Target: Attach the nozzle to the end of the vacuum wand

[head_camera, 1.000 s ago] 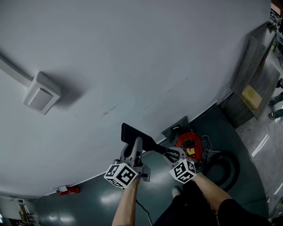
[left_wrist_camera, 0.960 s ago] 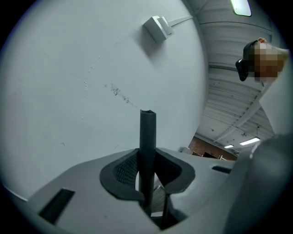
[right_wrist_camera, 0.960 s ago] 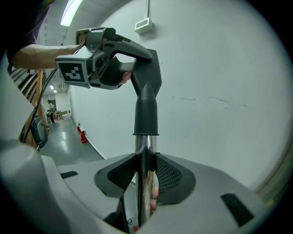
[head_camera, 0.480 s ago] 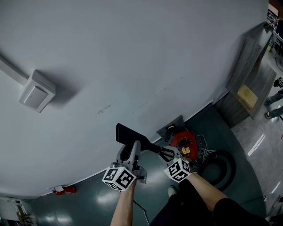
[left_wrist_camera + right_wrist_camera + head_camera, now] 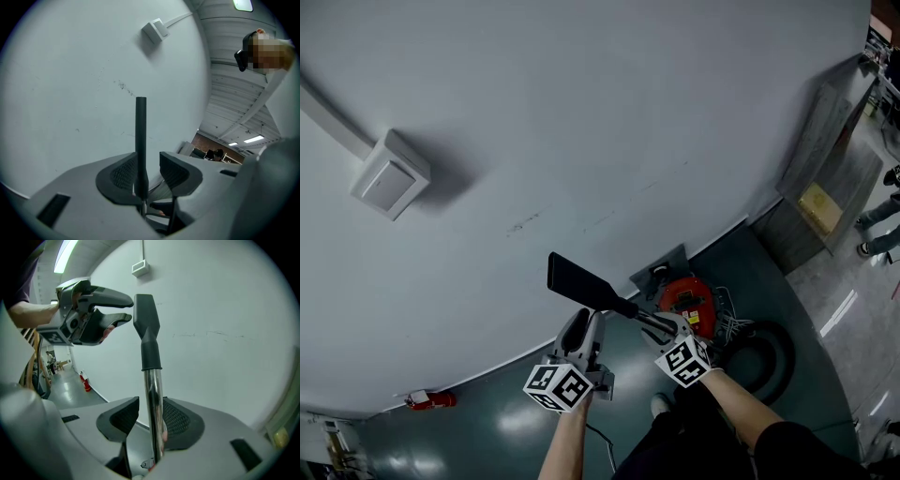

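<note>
The black flat nozzle (image 5: 574, 279) sits on the end of the chrome vacuum wand (image 5: 153, 404), its collar over the tube, held up before a pale wall. My right gripper (image 5: 149, 420) is shut on the wand just below the nozzle's collar. My left gripper (image 5: 580, 325) hangs below and beside the nozzle, its jaws opening. In the left gripper view the nozzle (image 5: 140, 136) shows edge-on between the pads (image 5: 123, 172), with a gap on the right side. The right gripper view shows the left gripper (image 5: 123, 310) apart from the nozzle (image 5: 146, 322).
A red vacuum body (image 5: 689, 298) and a coiled black hose (image 5: 772, 352) lie on the green floor below the wand. A red fire extinguisher (image 5: 427, 400) stands at the wall's foot. A grey box (image 5: 389, 175) is mounted on the wall. A wooden cabinet (image 5: 825, 183) stands at right.
My left gripper has let go of the nozzle, opened, and drawn back down toward the person. The right gripper still holds the wand with the nozzle on it.
</note>
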The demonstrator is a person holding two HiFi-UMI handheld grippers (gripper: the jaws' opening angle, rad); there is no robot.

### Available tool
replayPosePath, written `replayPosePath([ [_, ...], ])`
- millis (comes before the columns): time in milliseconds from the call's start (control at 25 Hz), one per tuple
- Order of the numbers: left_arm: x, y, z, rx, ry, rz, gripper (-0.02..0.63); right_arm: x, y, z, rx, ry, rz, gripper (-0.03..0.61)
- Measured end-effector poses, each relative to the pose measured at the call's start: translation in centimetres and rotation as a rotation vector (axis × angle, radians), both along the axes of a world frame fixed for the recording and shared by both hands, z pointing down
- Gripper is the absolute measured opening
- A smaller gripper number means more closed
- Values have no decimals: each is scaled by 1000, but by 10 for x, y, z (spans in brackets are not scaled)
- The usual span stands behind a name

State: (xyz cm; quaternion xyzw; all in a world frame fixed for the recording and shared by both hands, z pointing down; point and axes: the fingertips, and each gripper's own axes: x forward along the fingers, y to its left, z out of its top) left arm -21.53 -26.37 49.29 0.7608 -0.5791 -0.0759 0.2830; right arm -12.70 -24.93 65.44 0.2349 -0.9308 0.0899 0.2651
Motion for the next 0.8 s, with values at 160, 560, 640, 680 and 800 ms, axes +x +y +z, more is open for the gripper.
replayPosePath([
  [160,8,16,8,-12,15,17,140,14,9,-19,-99,-129,82,147],
  [560,39,59,10,3,3,89,79,45,33,-75,-387,-495,298,63],
  [640,43,66,8,6,-5,101,63,45,40,-87,-384,-524,302,51],
  [680,45,70,8,5,-9,105,56,45,44,-93,-383,-539,304,45],
  [800,49,80,5,7,-20,113,22,44,53,-111,-375,-584,311,28],
])
